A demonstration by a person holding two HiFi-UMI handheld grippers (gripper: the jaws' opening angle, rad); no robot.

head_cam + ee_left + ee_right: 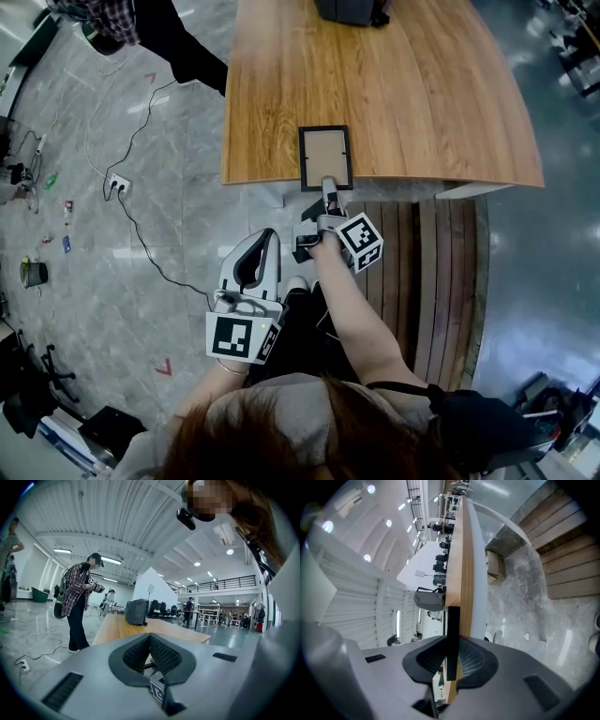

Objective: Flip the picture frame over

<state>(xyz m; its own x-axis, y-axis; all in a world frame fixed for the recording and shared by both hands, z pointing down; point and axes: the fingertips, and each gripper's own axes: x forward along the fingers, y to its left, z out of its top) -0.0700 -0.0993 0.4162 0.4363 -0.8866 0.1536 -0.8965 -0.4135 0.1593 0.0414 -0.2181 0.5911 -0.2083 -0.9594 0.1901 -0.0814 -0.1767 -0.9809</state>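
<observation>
A black picture frame (325, 157) with a tan panel lies flat at the front edge of the wooden table (422, 94). My right gripper (328, 189) reaches its near edge, rolled on its side. In the right gripper view the frame's black edge (451, 620) runs between the two pads, which press on it from both sides, with the table edge (465, 564) just behind. That right gripper (452, 641) is shut on the frame. My left gripper (269, 240) hangs lower left, off the table, its pads meeting at the tips; the left gripper (150, 637) holds nothing.
A grey bag (352, 9) stands at the table's far end, the same bag (136, 612) seen ahead of the left gripper. A person in a plaid shirt (77, 602) stands on the floor left of the table. Cables and a power strip (117, 185) lie there. Wooden slats (422, 272) run under the table's front.
</observation>
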